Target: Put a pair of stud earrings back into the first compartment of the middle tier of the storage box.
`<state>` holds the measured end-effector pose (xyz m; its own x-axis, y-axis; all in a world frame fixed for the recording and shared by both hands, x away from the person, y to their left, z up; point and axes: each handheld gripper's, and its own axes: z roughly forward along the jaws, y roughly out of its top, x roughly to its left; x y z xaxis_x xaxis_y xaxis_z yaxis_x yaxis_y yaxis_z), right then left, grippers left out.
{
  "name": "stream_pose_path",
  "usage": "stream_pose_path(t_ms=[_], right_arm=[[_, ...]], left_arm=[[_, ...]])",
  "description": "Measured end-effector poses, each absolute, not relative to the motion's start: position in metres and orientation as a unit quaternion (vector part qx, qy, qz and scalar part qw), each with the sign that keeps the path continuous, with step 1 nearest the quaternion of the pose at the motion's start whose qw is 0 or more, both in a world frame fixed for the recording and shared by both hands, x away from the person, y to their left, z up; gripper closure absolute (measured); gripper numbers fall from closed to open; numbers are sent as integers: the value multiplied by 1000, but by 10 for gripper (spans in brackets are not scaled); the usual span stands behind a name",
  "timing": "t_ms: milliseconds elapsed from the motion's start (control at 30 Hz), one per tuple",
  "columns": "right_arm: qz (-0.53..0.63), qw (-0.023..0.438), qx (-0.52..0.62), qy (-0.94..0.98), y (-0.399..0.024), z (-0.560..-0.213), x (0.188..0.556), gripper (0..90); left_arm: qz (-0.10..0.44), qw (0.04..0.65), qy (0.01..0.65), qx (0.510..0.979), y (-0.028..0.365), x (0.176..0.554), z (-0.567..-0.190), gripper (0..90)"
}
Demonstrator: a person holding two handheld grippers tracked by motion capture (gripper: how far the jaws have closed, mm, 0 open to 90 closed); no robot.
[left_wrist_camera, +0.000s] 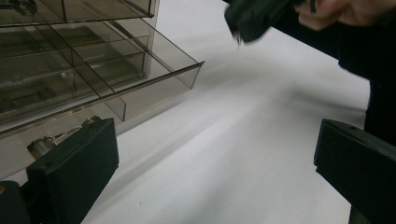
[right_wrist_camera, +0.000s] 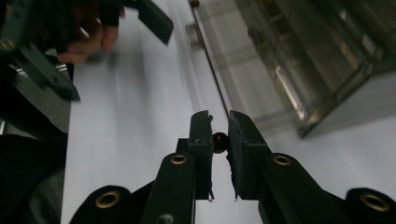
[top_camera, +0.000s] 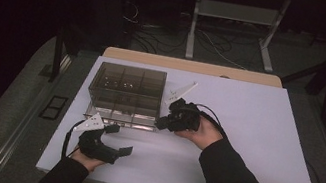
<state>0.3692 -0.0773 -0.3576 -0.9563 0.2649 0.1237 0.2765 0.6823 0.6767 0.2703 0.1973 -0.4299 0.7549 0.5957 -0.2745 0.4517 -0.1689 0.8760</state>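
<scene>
Near the far left corner of the white table [top_camera: 254, 138] stood a smoked clear compartment box [top_camera: 125, 94], its bottom drawer [left_wrist_camera: 116, 93] pulled out toward the near edge. The left gripper [top_camera: 118, 138] rested by the near left corner, jaws wide apart and empty. The right gripper [top_camera: 166, 121] hovered beside the drawer, jaws clamped on a small dark red bead [right_wrist_camera: 219, 141]. Held by so little, the round bead could squirt out and roll off. The right gripper view revealed that bead; the high view gave the layout.
</scene>
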Motion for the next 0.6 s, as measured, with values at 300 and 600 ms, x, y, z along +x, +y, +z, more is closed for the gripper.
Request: stream_pose_path(t_ms=[300, 600], right_arm=[[-379, -2, -127, -917, -47, -331, 384, 789], [-375, -1, -112, -920, -18, -323, 393, 789]], left_arm=[[64, 546, 343, 762, 198, 270, -430, 0], [61, 549, 346, 758, 197, 270, -430, 0]])
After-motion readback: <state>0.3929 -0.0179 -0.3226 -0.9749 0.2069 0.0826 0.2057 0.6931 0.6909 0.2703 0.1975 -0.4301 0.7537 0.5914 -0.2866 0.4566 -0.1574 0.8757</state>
